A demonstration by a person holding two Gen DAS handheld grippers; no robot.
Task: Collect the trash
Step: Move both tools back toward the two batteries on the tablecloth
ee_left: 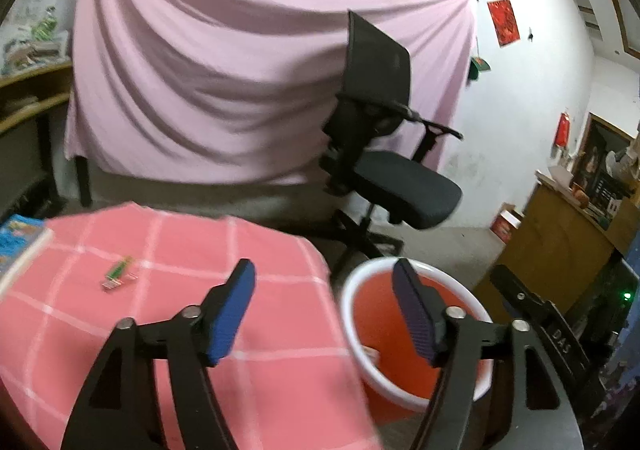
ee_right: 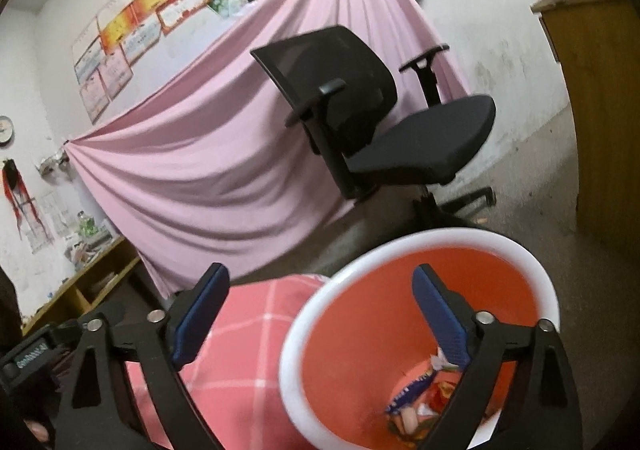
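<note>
- Beside the bin (ee_left: 352,334), both hand-held grippers gape wide and empty.
- Green wrapper (ee_left: 119,273) lies forward-left of left hand-held gripper (ee_left: 324,310), long axis slanting, nearer it than right hand-held gripper (ee_right: 320,314).

White letters "DAS" stand on a black device (ee_left: 560,334) just right of the orange bin (ee_left: 376,314) in the left wrist view. A small label on another black device (ee_right: 30,360), left of that bin (ee_right: 360,330), is too blurred to read. The wall certificates (ee_right: 140,26) cannot be read either.
</note>
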